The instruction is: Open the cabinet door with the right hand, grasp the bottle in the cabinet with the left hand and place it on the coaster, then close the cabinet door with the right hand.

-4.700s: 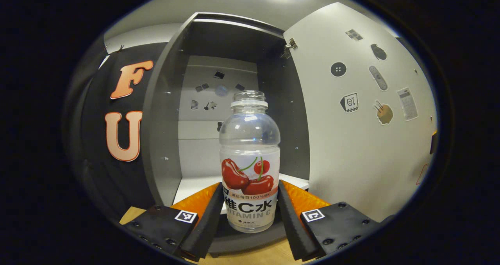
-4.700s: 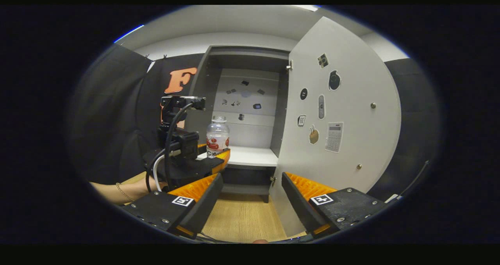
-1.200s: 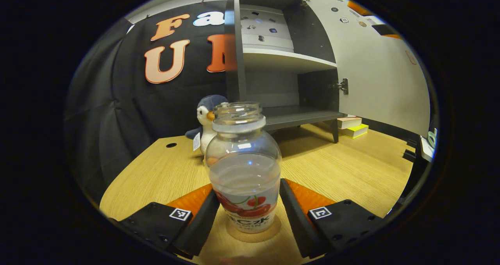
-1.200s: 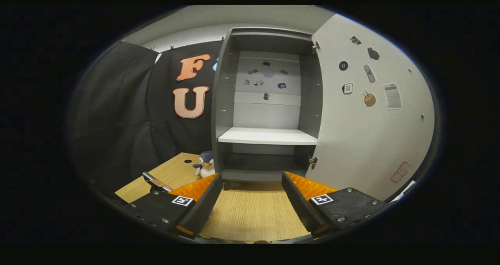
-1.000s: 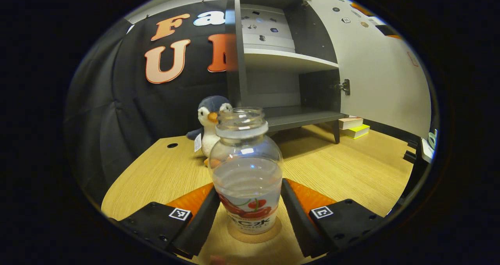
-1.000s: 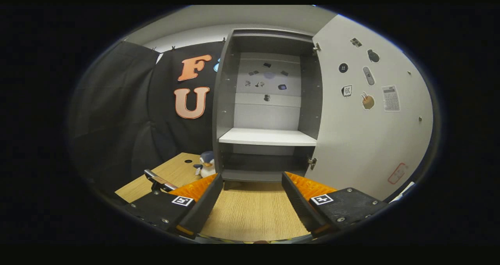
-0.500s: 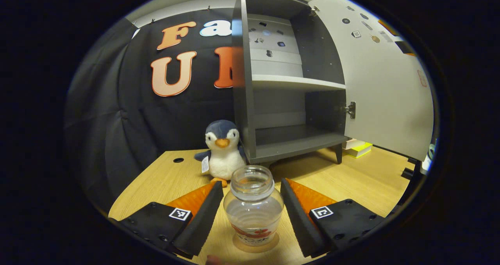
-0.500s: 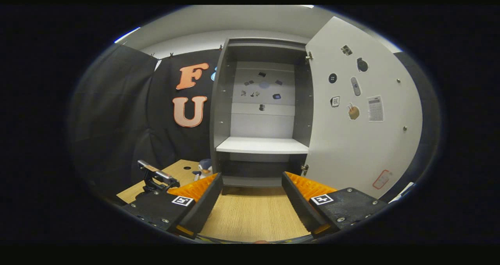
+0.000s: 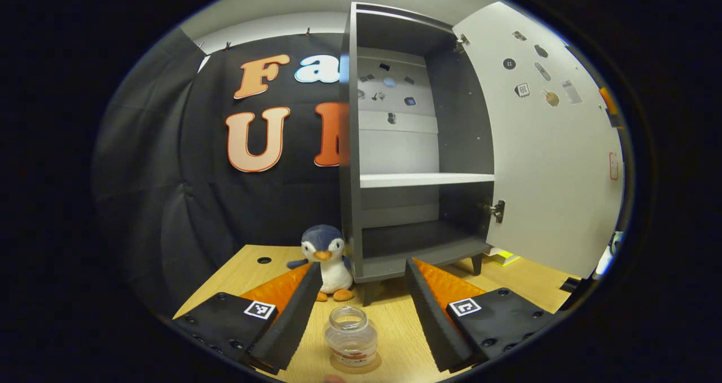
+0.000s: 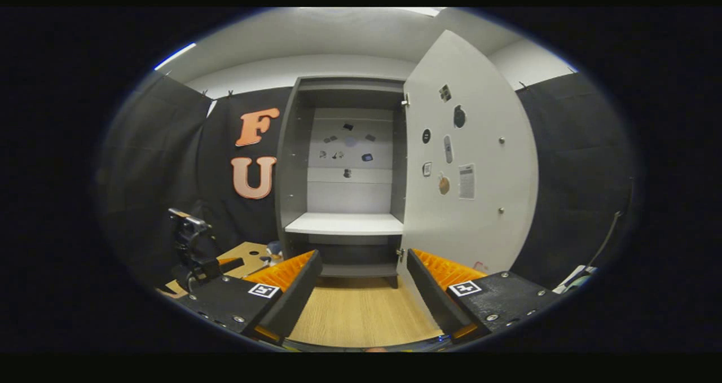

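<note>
A pale wood-grain tabletop (image 9: 507,278) filled the booth floor, backed by draped black cloth walls and a grey ceiling. On it stood a tall dark-grey cabinet (image 9: 352,146) on short legs, with a white shelf (image 9: 423,179) and a matt white door (image 9: 555,163) swung wide, dotted with small stickers. A plush penguin (image 9: 327,262) sat against the cabinet's left side. The clear plastic bottle (image 9: 351,337), uncapped, stood upright on a round cork-like coaster (image 9: 369,365) near the table's front edge. The left gripper (image 9: 358,309) was spread wide above the bottle, holding nothing. The right gripper (image 10: 364,284) was likewise parted and empty, facing the open cabinet (image 10: 344,185).
</note>
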Tool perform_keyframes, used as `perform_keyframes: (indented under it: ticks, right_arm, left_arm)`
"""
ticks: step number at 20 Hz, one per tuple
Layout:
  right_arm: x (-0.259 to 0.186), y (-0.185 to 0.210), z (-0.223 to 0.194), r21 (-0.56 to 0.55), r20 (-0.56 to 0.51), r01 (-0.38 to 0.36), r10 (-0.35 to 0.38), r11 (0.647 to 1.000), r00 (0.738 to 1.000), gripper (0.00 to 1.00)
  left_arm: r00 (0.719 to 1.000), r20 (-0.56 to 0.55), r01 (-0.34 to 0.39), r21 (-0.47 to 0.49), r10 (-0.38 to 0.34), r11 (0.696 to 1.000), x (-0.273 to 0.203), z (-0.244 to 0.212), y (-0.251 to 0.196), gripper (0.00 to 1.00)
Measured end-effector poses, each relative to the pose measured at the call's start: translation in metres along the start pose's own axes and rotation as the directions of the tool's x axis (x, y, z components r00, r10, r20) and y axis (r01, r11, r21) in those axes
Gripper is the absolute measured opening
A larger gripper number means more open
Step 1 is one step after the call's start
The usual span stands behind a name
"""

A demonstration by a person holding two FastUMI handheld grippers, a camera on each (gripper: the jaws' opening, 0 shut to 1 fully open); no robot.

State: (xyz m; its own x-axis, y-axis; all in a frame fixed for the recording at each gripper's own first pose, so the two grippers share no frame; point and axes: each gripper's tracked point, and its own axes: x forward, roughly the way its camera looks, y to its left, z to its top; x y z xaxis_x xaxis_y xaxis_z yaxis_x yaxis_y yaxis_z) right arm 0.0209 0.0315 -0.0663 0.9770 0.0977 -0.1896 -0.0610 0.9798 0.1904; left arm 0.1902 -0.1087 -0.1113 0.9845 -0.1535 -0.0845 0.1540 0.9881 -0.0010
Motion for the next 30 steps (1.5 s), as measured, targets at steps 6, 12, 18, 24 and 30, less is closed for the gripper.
perform_keyframes:
  ticks: [6, 12, 18, 24, 30]
  right_arm:
    - [-0.029, -0.058, 0.012, -0.014, 0.013, 0.051, -0.051, 0.999, 0.999, 0.93]
    - [-0.055, -0.133, 0.009, -0.077, 0.009, 0.153, -0.153, 0.985, 0.988, 0.94]
    - [-0.048, -0.193, 0.026, -0.113, 0.060, 0.247, -0.241, 0.962, 0.969, 0.93]
    - [-0.029, -0.212, 0.026, -0.132, 0.080, 0.256, -0.247, 0.958, 0.966, 0.93]
    - [-0.017, -0.213, 0.022, -0.075, 0.060, 0.234, -0.230, 0.969, 0.971, 0.88]
  left_arm:
    - [0.999, 0.030, -0.031, -0.036, 0.032, 0.999, -0.019, 0.061, -0.016, 0.96]
    - [0.996, 0.060, -0.068, -0.017, 0.069, 0.998, -0.036, 0.095, -0.031, 0.95]
    - [0.993, 0.088, -0.084, -0.009, 0.084, 0.996, -0.051, 0.123, -0.042, 0.95]
    - [0.991, 0.085, -0.102, -0.017, 0.103, 0.995, -0.061, 0.134, -0.047, 0.95]
    - [0.984, 0.093, -0.152, 0.000, 0.151, 0.988, -0.071, 0.147, -0.028, 0.95]
